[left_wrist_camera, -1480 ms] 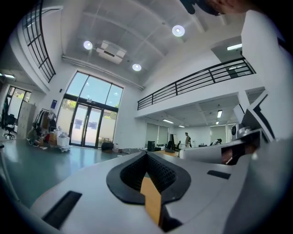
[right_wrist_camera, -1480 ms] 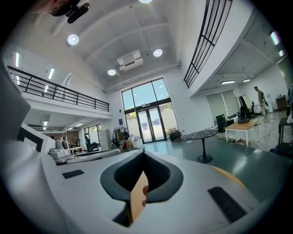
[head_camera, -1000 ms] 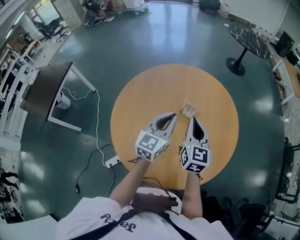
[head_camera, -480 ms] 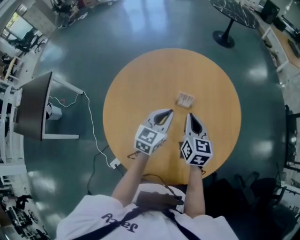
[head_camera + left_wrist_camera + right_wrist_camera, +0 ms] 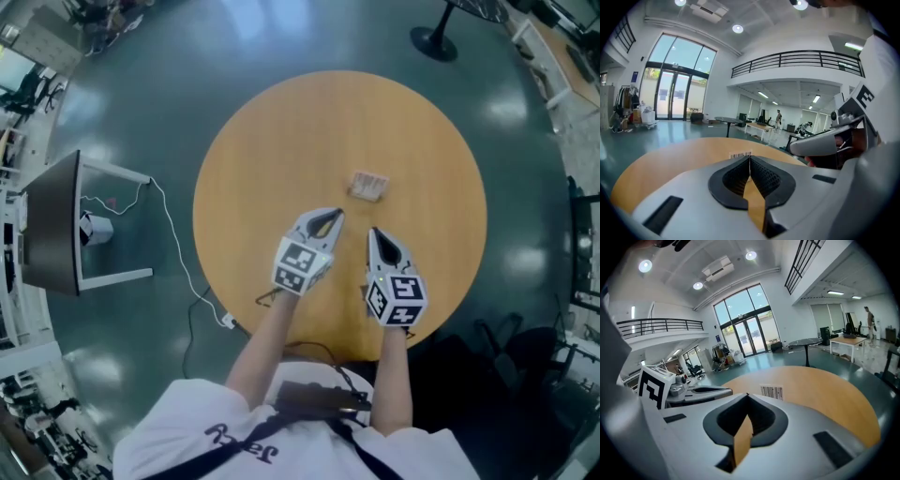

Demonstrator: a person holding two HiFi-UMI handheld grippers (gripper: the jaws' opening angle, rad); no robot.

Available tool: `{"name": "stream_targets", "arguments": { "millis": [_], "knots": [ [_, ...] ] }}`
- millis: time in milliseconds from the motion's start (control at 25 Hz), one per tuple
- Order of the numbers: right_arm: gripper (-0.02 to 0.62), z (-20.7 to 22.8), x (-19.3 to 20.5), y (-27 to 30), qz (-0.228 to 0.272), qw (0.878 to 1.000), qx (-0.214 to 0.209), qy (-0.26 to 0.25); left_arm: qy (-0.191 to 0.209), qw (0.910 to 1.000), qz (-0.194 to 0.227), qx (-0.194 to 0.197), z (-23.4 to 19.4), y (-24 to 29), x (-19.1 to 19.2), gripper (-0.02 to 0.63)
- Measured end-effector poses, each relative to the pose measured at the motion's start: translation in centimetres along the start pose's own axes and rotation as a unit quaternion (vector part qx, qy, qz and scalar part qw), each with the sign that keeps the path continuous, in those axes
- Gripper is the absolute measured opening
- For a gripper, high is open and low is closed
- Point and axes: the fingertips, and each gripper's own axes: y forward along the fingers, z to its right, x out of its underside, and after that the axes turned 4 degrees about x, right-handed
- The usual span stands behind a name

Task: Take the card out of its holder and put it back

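Left gripper (image 5: 334, 216) and right gripper (image 5: 372, 232) closed, side by side; facing holder (image 5: 368, 185).

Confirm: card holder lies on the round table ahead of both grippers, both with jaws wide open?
Wrong on the jaws: the left gripper view shows the left gripper shut and empty, the right gripper view the same for the right gripper. The card holder does lie on the round table ahead of both.
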Motion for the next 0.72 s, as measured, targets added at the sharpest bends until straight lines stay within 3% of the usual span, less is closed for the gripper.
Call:
{"name": "stream_targets", "arguments": {
  "millis": [280, 720],
  "knots": [
    [0.018, 2.0, 3.9, 1.8, -0.055, 0.997, 0.031, 0.051, 0.021, 0.9989, -0.009, 0.041, -1.1, 1.6, 2.7, 0.009],
    [0.018, 3.1, 5.5, 3.4, -0.080, 0.995, 0.042, 0.040, 0.038, 0.9959, -0.051, 0.064, -6.5, 2.1, 5.5, 0.013]
  ]
}}
